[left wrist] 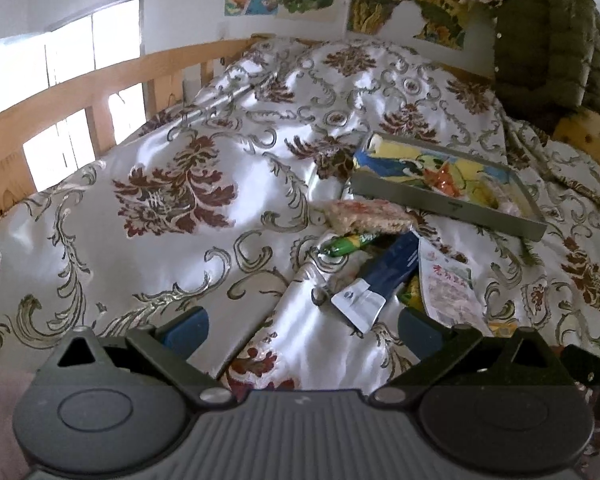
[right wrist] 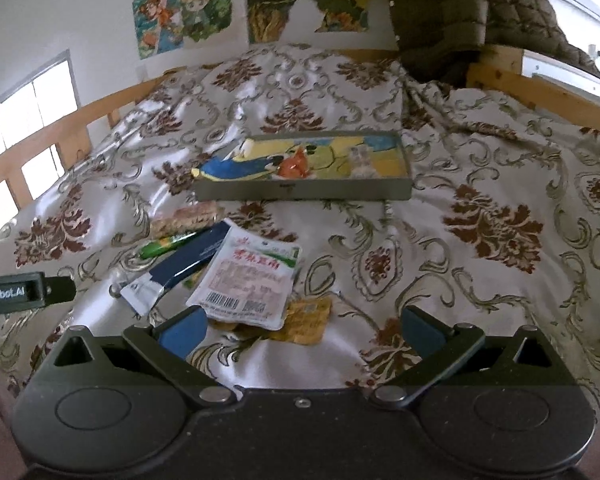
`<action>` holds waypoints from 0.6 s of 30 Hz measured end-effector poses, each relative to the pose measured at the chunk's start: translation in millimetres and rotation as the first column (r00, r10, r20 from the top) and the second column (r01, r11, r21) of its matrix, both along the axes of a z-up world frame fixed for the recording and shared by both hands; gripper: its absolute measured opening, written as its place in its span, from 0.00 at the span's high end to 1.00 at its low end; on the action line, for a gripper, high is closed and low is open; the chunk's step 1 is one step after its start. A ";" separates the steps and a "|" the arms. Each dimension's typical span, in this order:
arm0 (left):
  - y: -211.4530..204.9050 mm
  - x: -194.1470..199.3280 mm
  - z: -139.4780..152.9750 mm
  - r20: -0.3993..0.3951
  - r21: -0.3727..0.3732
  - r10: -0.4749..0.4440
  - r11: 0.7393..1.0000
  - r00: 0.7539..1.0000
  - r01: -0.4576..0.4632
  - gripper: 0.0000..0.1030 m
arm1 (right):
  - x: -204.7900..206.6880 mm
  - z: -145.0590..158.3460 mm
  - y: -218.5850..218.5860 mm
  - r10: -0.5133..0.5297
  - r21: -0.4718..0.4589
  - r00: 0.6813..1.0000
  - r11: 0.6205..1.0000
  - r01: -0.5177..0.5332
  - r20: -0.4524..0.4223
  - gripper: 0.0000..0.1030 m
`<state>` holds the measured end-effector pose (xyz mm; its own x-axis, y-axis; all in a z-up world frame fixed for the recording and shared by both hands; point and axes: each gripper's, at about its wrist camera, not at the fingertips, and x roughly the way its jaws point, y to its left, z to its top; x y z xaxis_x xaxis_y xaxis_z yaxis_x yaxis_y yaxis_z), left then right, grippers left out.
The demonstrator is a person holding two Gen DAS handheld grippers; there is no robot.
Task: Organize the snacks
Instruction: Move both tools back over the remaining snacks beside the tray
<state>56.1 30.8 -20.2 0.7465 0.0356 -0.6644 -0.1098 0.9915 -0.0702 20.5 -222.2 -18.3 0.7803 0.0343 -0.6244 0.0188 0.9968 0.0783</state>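
1. Right now my right tool [right wrist: 300, 326] hangs low over the bed [right wrist: 480, 168] with its jaws spread wide and nothing between them; I judge this is the approach before a pick.
2. My left tool [left wrist: 302, 326] is spread just as wide and also empty, poised over the same heap from the left side, which leaves me free to use either one.
3. Loose snacks lie in a small pile on the bedspread just ahead of both tools: a white packet [right wrist: 249, 278] with red print on top, an orange packet [right wrist: 306, 318] partly under its near edge, a dark blue wrapper [right wrist: 188, 262] with a white end, a green stick [right wrist: 168, 245] and a pale crumbly bar [right wrist: 184, 218] farthest back.
4. Because the white packet lies uppermost and nearest my right tool's left finger, I judge it the easiest to take first.
5. Beyond the pile sits a shallow grey tray [right wrist: 300, 193], near the heap but apart from it; it already holds a flat packet with yellow and blue print [right wrist: 260, 160], so I take it as the place for the rest.
6. Soft, creased bedding under the packets may let them slide or sink when I close on one.
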 end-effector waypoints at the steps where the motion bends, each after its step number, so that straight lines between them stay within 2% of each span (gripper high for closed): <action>1: 0.2 2.5 -0.8 -0.009 -0.001 0.001 1.000 1.000 -0.001 0.00 | 1.3 -0.7 0.9 0.004 -0.001 1.000 1.000 -0.004 -0.005 0.01; 7: -4.2 19.4 -8.9 -0.079 0.031 0.000 1.000 0.997 0.002 0.00 | 12.2 -4.8 3.3 0.036 0.005 0.999 0.999 -0.035 -0.035 0.01; 10: -7.6 27.7 -13.8 -0.113 0.042 -0.006 0.999 0.994 0.011 0.00 | 22.4 -6.0 4.3 0.067 -0.021 0.997 0.997 -0.068 -0.047 0.01; 18: -12.3 56.9 -16.1 -0.145 0.090 -0.068 0.993 0.987 0.081 0.00 | 49.6 -13.1 2.1 0.126 -0.043 0.988 0.991 -0.131 -0.092 0.01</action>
